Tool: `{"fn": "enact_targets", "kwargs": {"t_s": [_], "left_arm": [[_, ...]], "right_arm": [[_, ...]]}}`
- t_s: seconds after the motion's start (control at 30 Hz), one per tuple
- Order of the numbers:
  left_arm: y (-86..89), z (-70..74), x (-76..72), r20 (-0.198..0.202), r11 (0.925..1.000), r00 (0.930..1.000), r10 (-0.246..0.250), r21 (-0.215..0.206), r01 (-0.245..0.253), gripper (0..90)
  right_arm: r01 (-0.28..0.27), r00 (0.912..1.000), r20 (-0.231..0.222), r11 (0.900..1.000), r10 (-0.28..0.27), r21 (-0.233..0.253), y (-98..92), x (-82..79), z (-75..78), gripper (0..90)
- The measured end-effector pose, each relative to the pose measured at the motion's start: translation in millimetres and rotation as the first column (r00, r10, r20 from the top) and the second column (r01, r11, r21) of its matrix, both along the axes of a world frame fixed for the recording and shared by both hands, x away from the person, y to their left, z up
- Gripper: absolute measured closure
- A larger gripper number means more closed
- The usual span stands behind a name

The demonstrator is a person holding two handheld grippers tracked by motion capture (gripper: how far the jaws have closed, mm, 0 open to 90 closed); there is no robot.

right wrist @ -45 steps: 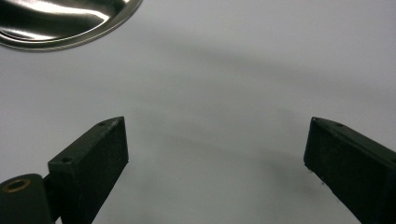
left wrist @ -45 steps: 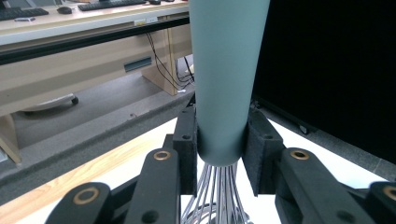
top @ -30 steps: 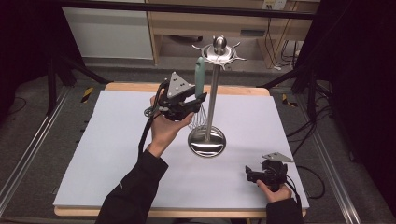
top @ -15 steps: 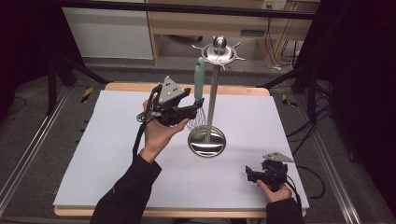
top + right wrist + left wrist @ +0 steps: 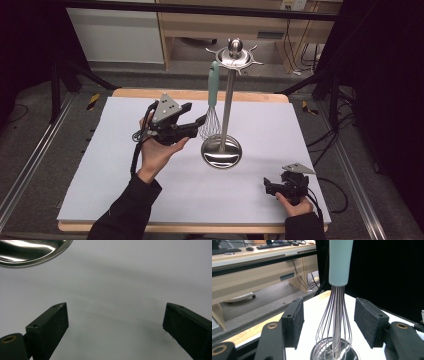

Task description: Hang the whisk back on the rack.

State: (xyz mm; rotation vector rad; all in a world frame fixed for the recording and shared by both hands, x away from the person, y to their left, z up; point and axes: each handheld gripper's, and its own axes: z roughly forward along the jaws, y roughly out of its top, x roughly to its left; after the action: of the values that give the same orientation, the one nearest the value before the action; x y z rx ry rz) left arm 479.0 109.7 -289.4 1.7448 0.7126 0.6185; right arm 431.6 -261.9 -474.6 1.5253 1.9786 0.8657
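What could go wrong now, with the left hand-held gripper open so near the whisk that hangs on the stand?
1. The left hand-held gripper is open on either side of the whisk wires. Closing there may bend the thin wires or let them slip; the handle may be safer.
2. The whisk hangs from a hook at the top of the stand. A sideways pull could tip the tall stand.
3. The right hand-held gripper rests open, far from the stand, so it may not steady the stand in time.

High view looks down over table (image 5: 125, 200); gripper views sit close (all share stand base (image 5: 221, 153)).
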Motion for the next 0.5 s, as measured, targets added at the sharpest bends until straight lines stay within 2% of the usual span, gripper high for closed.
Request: {"fn": "enact_targets", "kwargs": {"t_s": [0.2,0.3,0.4,0.43,0.47,0.5], "left_arm": [[17.1,-15.7,-9.3,-0.020,0.9999,0.9998,-0.009,0.007,0.010,38.0],[30.5,-32.0,-13.1,-0.048,1.0000,0.9989,0.002,0.008,-0.001,37.3],[39.5,-44.2,-14.7,-0.064,0.9998,0.9979,0.014,0.011,-0.014,36.7],[39.5,-44.2,-14.7,-0.064,0.9998,0.9979,0.014,0.011,-0.014,36.3],[46.8,-54.1,-15.7,-0.076,0.9996,0.9968,0.024,0.013,-0.023,36.2],[46.8,-54.1,-15.7,-0.076,0.9996,0.9968,0.024,0.013,-0.023,36.1]], "right_arm": [[0.003,1.0000,0.001,1.000,-0.003,-0.003,1.0,-0.8,-0.9,6.8],[0.006,1.0000,-0.001,1.000,-0.006,0.002,1.7,-0.4,-1.5,6.8],[0.002,1.0000,-0.003,1.000,-0.002,-0.004,2.8,0.3,-2.4,6.8],[0.002,1.0000,-0.003,1.000,-0.002,-0.004,2.8,0.3,-2.4,6.8],[0.002,1.0000,-0.003,1.000,-0.002,-0.006,3.3,0.1,-2.6,6.7],[0.003,1.0000,-0.003,1.000,-0.003,-0.005,3.4,0.0,-2.5,6.7]]}}
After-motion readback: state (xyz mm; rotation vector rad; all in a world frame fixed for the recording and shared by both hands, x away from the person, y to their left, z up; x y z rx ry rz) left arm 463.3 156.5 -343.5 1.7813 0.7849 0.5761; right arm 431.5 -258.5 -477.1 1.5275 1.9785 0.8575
